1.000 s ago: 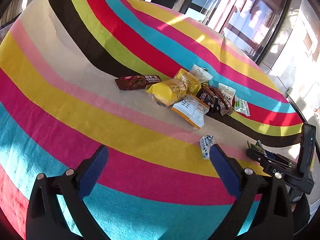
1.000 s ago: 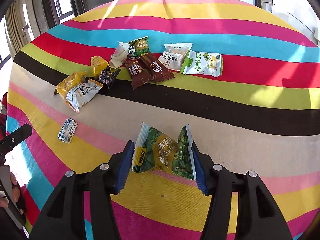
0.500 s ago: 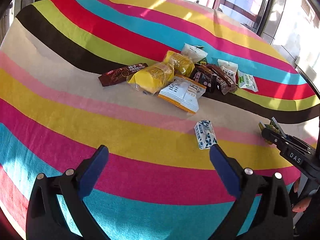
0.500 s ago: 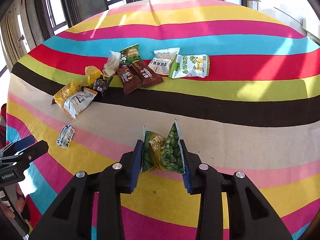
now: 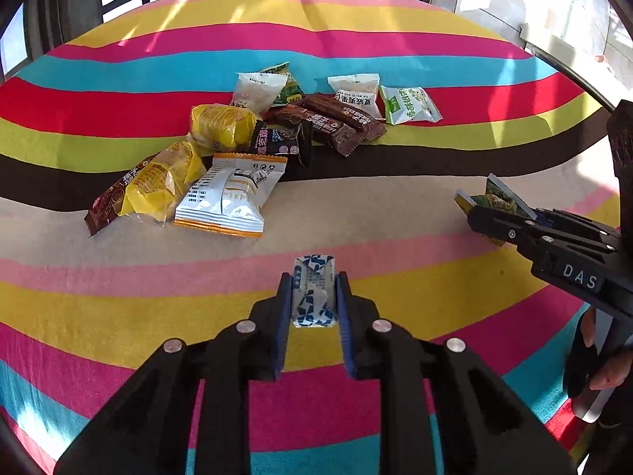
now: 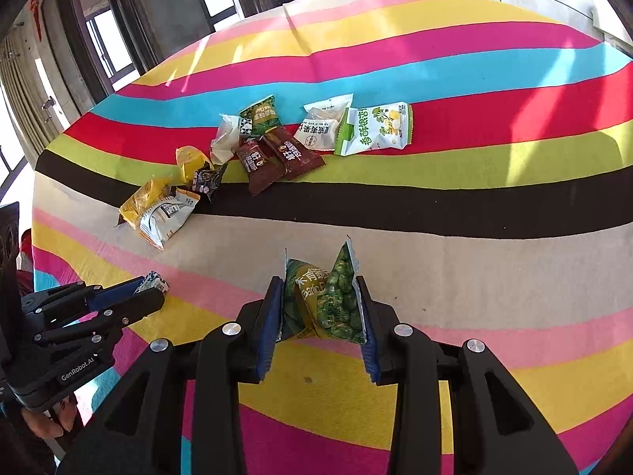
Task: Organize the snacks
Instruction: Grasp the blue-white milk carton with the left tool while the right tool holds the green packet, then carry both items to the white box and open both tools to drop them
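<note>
My left gripper (image 5: 313, 281) is shut on a small blue-and-white candy packet (image 5: 312, 297) over the yellow and pink stripes of the striped tablecloth (image 5: 118, 316). My right gripper (image 6: 319, 281) is shut on a green pea snack bag (image 6: 324, 301), folded between the pads. Each gripper shows in the other's view: the right one (image 5: 494, 206) at the right edge, the left one (image 6: 150, 289) at the lower left. A pile of snack packets (image 5: 277, 134) lies further back on the table.
The pile holds yellow cake packs (image 5: 221, 128), a white-and-orange packet (image 5: 229, 194), brown chocolate bars (image 5: 328, 122) and a green-and-white bag (image 5: 409, 105). The pile also shows in the right wrist view (image 6: 269, 150). Windows stand beyond the table's far edge.
My left gripper moved forward to the blue-and-white candy and closed on it. My right gripper squeezed tighter on the green pea bag and holds it.
</note>
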`<action>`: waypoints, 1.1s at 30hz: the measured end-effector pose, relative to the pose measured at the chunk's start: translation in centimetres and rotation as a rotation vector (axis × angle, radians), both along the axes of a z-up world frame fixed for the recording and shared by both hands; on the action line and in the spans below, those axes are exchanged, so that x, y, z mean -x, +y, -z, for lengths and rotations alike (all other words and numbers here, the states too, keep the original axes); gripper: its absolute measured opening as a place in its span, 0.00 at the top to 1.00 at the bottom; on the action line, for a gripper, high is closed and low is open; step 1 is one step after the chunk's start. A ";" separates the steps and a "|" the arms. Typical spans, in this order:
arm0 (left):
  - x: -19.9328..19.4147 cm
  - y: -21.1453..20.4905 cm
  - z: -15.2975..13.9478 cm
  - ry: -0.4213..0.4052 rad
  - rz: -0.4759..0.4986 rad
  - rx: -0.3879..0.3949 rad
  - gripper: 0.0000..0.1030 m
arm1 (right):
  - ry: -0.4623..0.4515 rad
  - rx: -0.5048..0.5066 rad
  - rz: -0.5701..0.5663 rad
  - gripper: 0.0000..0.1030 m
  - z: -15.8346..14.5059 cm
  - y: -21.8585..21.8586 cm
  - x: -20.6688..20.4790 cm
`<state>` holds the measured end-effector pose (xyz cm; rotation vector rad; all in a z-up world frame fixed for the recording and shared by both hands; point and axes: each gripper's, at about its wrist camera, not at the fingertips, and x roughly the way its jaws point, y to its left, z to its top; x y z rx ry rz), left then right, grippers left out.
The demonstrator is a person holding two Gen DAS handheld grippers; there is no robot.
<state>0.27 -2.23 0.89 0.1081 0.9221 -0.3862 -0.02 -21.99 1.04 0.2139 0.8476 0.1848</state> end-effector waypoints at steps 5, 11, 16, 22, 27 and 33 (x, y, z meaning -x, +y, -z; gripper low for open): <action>3.1 0.5 -1.1 -0.069 -0.058 0.013 0.79 | -0.009 -0.022 -0.002 0.66 -0.1 -0.2 0.1; 6.2 1.2 -1.9 -0.106 -0.098 0.004 0.79 | -0.015 -0.028 -0.004 0.66 -0.2 -0.3 0.2; 7.8 2.0 -1.8 -0.114 -0.118 -0.007 0.79 | -0.027 0.098 -0.029 0.66 -0.8 1.6 0.7; 9.5 4.3 -2.0 -0.128 -0.174 0.012 0.79 | -0.080 0.193 -0.140 0.66 -2.2 5.6 4.4; 10.8 6.0 -2.0 -0.137 -0.200 -0.001 0.79 | -0.097 0.269 -0.201 0.66 -2.3 8.8 6.6; 11.9 8.4 -1.9 -0.137 -0.246 0.001 0.79 | -0.132 0.350 -0.265 0.66 -2.6 12.5 8.9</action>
